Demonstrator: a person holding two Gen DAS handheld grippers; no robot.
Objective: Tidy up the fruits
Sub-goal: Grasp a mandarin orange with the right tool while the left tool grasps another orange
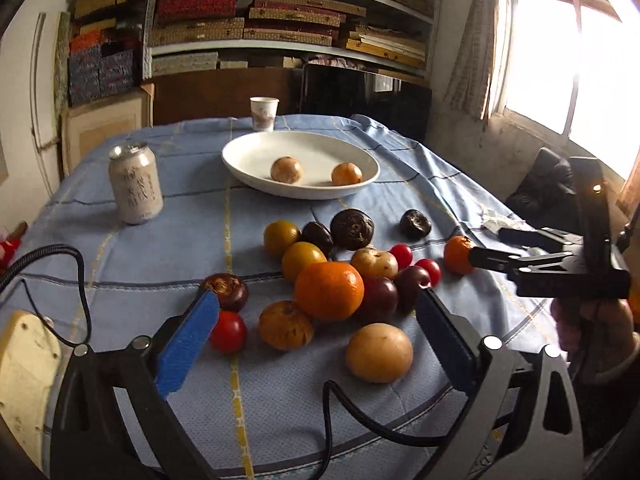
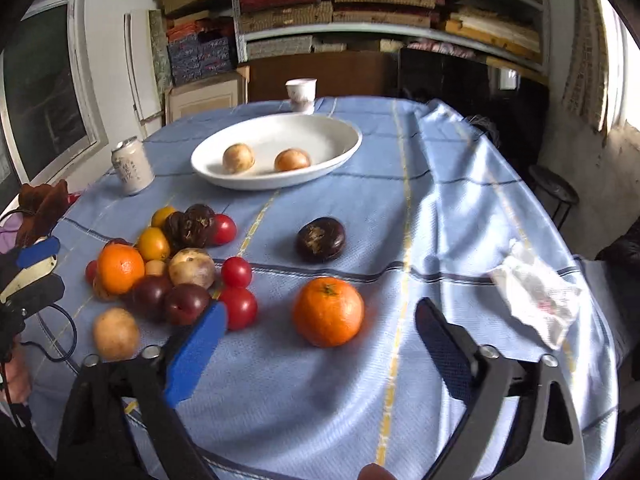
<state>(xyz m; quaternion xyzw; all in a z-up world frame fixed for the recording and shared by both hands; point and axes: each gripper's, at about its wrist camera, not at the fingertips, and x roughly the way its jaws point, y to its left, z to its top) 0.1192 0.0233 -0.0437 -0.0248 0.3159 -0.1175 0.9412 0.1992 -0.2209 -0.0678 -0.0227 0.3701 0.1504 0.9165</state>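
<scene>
Shelves stacked with patterned boxes line the back wall, and a blue checked cloth (image 1: 192,184) covers the counter below them. At the far left of that cloth stands a pale drink can (image 1: 135,184), upright and well apart from the fruit. Behind the middle sits a white oval plate (image 1: 256,148) holding two tan fruits (image 1: 286,169), apart from each other, with a paper cup (image 1: 263,114) just beyond its rim.

The left gripper (image 1: 318,304) is held low and level over the near edge, its jaws wide apart and holding nothing. Between and just ahead of them lies the fruit pile (image 1: 340,264): a large orange (image 1: 329,290) in the middle, yellow and dark fruits behind it, red tomatoes at the sides, a pale round fruit (image 1: 379,353) nearest the camera.

Further right, the right gripper (image 2: 320,320) points forward over the cloth, jaws also spread and empty, framing a lone orange (image 2: 328,311) that rests on the cloth just ahead of them. A dark wrinkled fruit (image 2: 320,239) lies beyond it, alone. A crumpled white wrapper (image 2: 536,296) sits near the right edge of the counter.
</scene>
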